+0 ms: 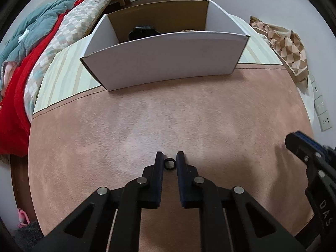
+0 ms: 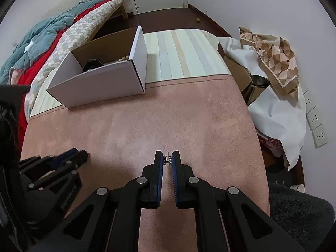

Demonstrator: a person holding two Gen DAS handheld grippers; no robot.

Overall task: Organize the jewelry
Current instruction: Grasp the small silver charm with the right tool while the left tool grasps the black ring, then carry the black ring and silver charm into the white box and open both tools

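Observation:
My left gripper (image 1: 170, 157) is shut on a small black ring (image 1: 169, 164), held between its fingertips just above the pink cloth. My right gripper (image 2: 167, 157) is shut on a small silver earring (image 2: 168, 160) with a thin post, also low over the cloth. A white cardboard box (image 1: 163, 58) stands at the far edge of the cloth; it also shows in the right wrist view (image 2: 100, 84). Inside it lie a black object (image 1: 142, 32) and some beige beads (image 2: 124, 58). The right gripper shows at the right edge of the left wrist view (image 1: 310, 153).
The pink cloth (image 1: 147, 121) covers the table's near part, a striped cloth (image 2: 180, 52) the far part. A patterned brown cloth (image 2: 273, 56) and white paper are piled at the right. A bed with red and teal bedding (image 2: 42, 48) lies left. Wall sockets (image 2: 315, 119) are at the right.

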